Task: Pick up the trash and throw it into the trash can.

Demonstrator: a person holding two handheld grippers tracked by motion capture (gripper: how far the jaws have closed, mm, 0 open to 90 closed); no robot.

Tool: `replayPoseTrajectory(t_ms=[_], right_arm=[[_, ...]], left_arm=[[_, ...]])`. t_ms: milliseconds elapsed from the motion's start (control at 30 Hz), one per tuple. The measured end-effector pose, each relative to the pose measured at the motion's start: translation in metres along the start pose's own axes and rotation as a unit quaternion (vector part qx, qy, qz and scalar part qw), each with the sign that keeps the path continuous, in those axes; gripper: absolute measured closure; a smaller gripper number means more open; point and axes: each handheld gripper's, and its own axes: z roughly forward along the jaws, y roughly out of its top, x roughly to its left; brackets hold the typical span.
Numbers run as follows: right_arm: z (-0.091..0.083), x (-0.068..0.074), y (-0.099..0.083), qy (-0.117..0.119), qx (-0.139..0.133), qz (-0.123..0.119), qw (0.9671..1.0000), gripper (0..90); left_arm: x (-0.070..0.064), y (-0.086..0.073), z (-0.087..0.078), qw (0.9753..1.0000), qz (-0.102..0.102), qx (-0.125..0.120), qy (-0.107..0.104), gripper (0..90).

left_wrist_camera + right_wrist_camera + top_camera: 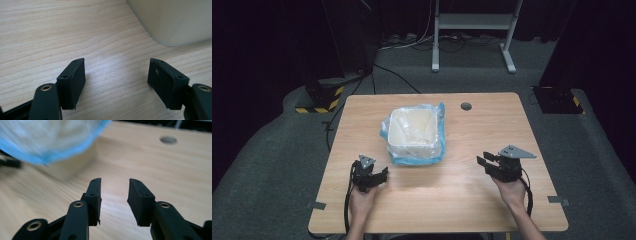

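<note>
A square cream bin [414, 132] lined with a clear bag that has a blue edge [418, 161] stands in the middle of the wooden table [462, 200]. My left gripper [382, 172] rests low at the bin's front left, open with nothing between its jaws; the left gripper view has the bin's rounded cream corner [175, 22] just ahead of the gripper [116, 72]. My right gripper [482, 162] hovers to the bin's right, open and empty. In the right gripper view the blurred bag edge [75, 147] hangs over the bin wall [72, 167], left of the gripper [115, 187].
A round cable hole [466, 106] sits in the table near its far edge, right of the bin. Metal brackets [316, 205] stick out at both near corners. Beyond the table stand a white desk frame [472, 30] and black stands with cables.
</note>
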Motion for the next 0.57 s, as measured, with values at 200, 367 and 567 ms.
replayPoseTrajectory(t_ms=[200,367,567], right_arm=[[0.028,-0.009,-0.04,-0.048,0.06,0.003,0.997,60.4],[0.033,-0.011,-0.045,-0.068,0.074,0.002,0.995,56.0],[0.037,-0.008,-0.044,-0.076,0.087,-0.01,0.9933,49.6]], left_arm=[[0.0,0.0,0.0,1.0,0.0,0.0,0.0,30.2],[0.0,0.0,0.0,1.0,0.0,0.0,0.0,30.2],[0.0,0.0,0.0,1.0,-0.001,0.0,0.001,30.2]])
